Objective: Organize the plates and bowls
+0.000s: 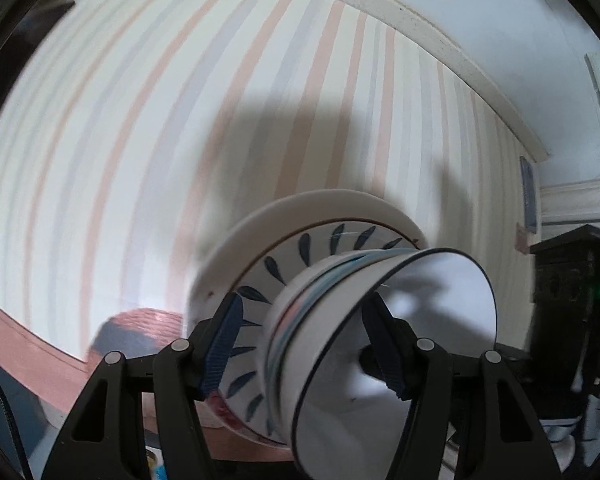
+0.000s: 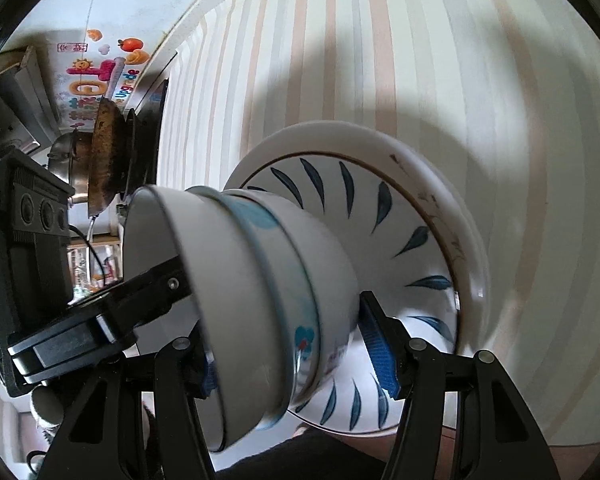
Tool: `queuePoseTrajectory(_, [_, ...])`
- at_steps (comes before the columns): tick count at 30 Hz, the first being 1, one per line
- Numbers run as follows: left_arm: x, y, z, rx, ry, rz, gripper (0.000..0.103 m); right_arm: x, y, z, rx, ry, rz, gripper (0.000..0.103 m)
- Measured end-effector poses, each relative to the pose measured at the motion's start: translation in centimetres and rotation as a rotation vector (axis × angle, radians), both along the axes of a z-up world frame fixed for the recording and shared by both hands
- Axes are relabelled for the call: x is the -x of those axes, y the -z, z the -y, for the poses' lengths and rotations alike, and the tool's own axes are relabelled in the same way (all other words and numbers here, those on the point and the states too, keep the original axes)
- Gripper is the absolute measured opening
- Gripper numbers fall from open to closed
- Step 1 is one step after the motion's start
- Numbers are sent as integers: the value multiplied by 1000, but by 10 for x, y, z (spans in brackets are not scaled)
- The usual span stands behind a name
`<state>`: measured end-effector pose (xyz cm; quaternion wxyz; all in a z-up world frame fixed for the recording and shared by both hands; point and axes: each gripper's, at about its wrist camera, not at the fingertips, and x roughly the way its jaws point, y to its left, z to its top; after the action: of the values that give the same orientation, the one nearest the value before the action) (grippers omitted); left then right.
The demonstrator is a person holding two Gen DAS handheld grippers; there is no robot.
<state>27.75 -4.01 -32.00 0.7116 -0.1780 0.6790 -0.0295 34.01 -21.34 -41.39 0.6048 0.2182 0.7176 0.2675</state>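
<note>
Three nested bowls (image 1: pixel 300 320) sit on a blue-leaf plate (image 1: pixel 312 240), which lies on a larger white plate (image 1: pixel 300 204) on the striped tablecloth (image 1: pixel 140 120). My left gripper (image 1: pixel 304 300) is shut on the bowl stack. One finger (image 1: pixel 384 344) is inside the top bowl and the other (image 1: pixel 224 344) is outside, over the leaf plate. In the right wrist view my right gripper (image 2: pixel 284 320) grips the same bowls (image 2: pixel 260 280) from the other side. Its right pad (image 2: pixel 380 352) rests against the lowest bowl; its left finger is mostly hidden behind the top bowl's wall. The left gripper's finger (image 2: pixel 168 280) reaches into that bowl.
A stove with a worn pan (image 2: pixel 104 152) and a steel pot (image 2: pixel 68 160) stands at the table's far end. A dark cabinet (image 1: pixel 572 280) is off the table's side, and a pink border (image 1: pixel 20 352) marks the cloth's near edge.
</note>
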Motion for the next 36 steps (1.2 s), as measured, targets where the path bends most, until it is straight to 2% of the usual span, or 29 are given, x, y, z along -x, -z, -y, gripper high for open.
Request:
queuePoseTrajectory(7, [9,-28,5,-102,40,63,59,12,-35,9,90,-2,106,63])
queuePoseTrajectory(8, [11,-33,6,-112,44,80,61,15,-41,11,98,2,122,65])
queuePoseTrajectory(11, [20,-48,7,-156,57,125,61,22,-60,18,132,24,173,80])
queuePoseTrajectory(13, [24,-58,6,-178,54,163,66,26,-75,23,165,39,220,91])
queuePoseTrajectory(15, [27,-66,5,-194,48,190,85,30,-88,27,200,51,261,93])
queuePoseTrajectory(16, [29,-70,4,-205,43,204,87,32,-93,30,222,56,280,96])
queuePoseTrajectory(19, [34,-81,0,-233,29,247,88,37,-110,32,294,77,356,97])
queuePoseTrajectory(21, [36,-85,0,-237,27,262,97,41,-121,32,352,83,407,98])
queuePoseTrajectory(23, [40,-90,-2,-244,30,280,101,46,-130,31,383,92,433,98])
queuePoseTrajectory(28, [53,-109,-4,-251,57,342,101,65,-156,28,413,141,494,99])
queuePoseTrajectory(36, [97,-161,-11,-273,125,508,101,122,-215,7,442,256,604,100])
